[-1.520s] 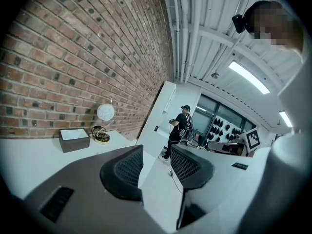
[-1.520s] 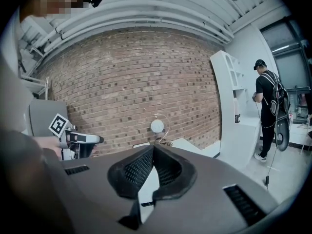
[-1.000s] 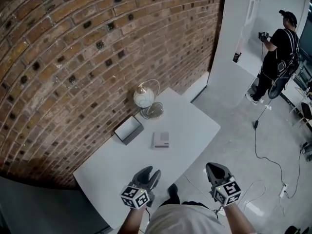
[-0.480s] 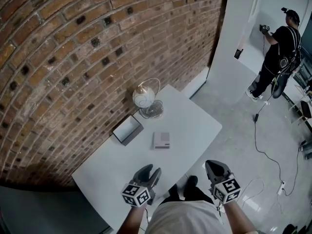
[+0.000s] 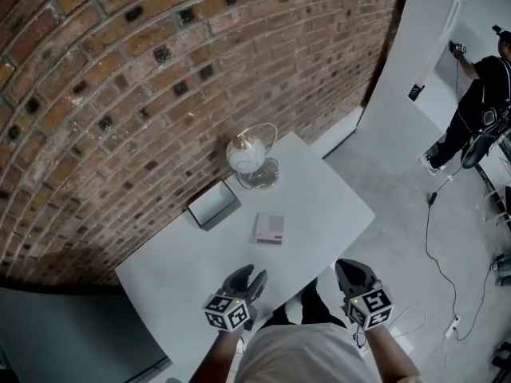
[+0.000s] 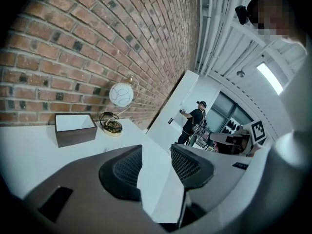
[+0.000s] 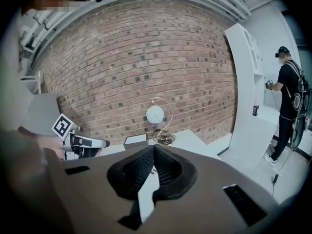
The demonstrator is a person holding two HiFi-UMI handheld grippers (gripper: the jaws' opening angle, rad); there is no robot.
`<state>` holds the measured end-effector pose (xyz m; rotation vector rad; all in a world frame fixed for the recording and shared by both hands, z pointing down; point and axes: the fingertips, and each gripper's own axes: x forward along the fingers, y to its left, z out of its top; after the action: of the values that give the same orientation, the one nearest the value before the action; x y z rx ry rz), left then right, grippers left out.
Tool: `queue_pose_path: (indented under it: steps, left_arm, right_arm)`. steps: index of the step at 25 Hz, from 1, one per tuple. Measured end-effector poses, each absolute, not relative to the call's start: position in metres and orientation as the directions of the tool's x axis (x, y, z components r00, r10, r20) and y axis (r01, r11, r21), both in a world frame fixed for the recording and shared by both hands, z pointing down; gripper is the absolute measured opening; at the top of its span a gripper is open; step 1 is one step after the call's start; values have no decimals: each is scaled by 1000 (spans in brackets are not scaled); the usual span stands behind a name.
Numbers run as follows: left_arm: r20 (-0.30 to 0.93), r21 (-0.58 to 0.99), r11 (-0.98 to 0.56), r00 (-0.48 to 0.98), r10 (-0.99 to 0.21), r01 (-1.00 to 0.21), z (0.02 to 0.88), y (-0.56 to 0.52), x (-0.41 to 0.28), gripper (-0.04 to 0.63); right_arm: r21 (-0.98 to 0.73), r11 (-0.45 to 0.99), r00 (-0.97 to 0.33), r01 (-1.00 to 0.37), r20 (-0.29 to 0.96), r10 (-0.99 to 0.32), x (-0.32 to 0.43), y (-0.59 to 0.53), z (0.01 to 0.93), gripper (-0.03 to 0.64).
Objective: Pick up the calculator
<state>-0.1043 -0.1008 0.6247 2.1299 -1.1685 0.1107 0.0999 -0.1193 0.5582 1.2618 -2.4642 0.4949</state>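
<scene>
My left gripper (image 6: 156, 152) hangs over the near edge of the surface (image 5: 335, 206); its ribbed dark pads are spread and opening, with only bare white top between them. My right gripper (image 7: 153, 148) is off the near right corner, above the glossy grey floor (image 5: 399, 238), and its pads are pressed together at the tips with nothing in them.

The calculator (image 5: 270, 229) is a thin, pale, squarish slab that lies flat near the middle of the surface, well apart from both grippers. The surface is a smooth, matt white rectangle set at a slant to me, with its far long edge against a rough red brick wall (image 5: 120, 78).

Beyond the calculator, near that wall, stands a box (image 5: 213, 205): low, rectangular, dark-walled, open on top and white inside. Just beside it to the right is a lamp (image 5: 249, 155), a white globe hung in a thin metal arc over a round base.

The stretch from my left gripper to the calculator is bare, and so is the right half of the surface up to its edge. A person in black (image 5: 483, 94) stands far off on the right, by a white partition (image 5: 407, 94)
</scene>
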Motion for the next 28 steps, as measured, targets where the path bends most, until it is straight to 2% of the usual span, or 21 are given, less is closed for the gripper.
queue_pose_path:
  steps: [17, 28]
  left_arm:
    - [564, 557, -29, 405, -720, -830, 747, -169, -78, 204]
    - [673, 596, 203, 344, -655, -777, 844, -182, -82, 221]
  right_arm:
    - [-236, 727, -703, -644, 558, -442, 91, -221, 630, 12]
    - [-287, 770, -730, -570, 607, -314, 78, -247, 677, 12]
